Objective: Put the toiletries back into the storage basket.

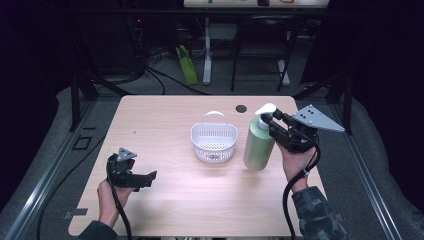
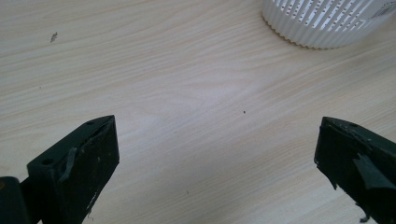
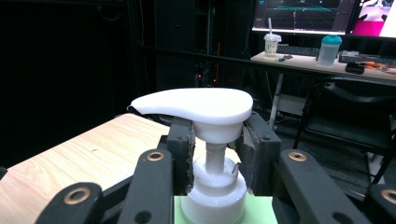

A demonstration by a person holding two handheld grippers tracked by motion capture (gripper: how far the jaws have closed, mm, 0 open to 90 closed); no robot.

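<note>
A pale green pump bottle [image 1: 258,144] with a white pump head [image 1: 265,108] stands on the wooden table [image 1: 165,115], just right of a white perforated basket [image 1: 214,141]. My right gripper [image 1: 270,121] is shut on the bottle's white neck, below the pump head [image 3: 194,106]; the two pads [image 3: 183,142] press the collar [image 3: 213,184] from both sides. My left gripper [image 1: 148,178] rests low over the table's front left, held by a hand, jaws wide apart with bare wood between its fingertips [image 2: 88,154]. The basket's rim [image 2: 322,23] sits at the top right of the left gripper view.
A dark round hole [image 1: 241,108] lies in the table behind the bottle. Beyond the far edge stand desk legs, cables and a green object [image 1: 187,65] on the floor. A desk with monitors, a cup [image 3: 272,44] and a bottle [image 3: 328,50] is in the background.
</note>
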